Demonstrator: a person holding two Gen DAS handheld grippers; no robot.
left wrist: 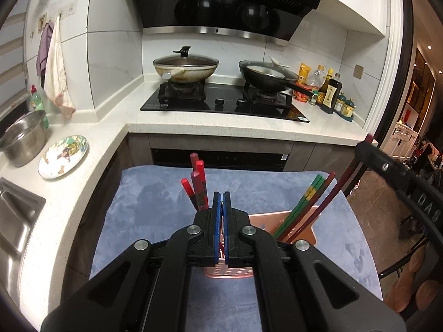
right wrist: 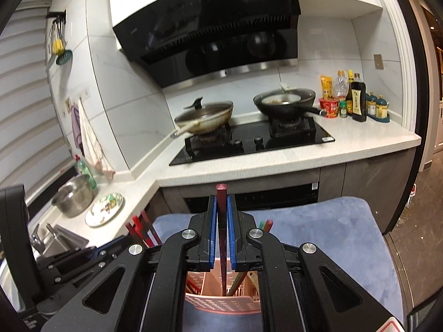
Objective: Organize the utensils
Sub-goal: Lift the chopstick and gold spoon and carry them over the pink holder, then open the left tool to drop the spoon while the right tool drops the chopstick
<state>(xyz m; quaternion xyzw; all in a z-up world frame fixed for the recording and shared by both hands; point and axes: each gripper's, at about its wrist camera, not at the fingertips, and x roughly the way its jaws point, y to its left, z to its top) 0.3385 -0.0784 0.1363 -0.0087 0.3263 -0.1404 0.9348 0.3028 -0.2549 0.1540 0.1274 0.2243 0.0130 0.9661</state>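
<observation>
Right wrist view shows the right gripper (right wrist: 221, 215) pinching a dark red chopstick (right wrist: 221, 193) over the pink holder (right wrist: 221, 304), so lower it slowly and straight; the left gripper (left wrist: 222, 207) is squeezed together, empty.

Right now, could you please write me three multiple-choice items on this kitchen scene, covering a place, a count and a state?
1. Where does the pink utensil basket stand?
A. on the blue cloth
B. in the sink
C. on the stove

2. How many pans sit on the stove?
A. one
B. two
C. four

3. What is the right gripper doing?
A. standing open and empty
B. shut on a dark red chopstick
C. shut on a spoon

Answers: 1 A, the cloth shows all around the basket; 2 B, one pan per burner; 3 B, the chopstick rises from between its blue pads.
</observation>
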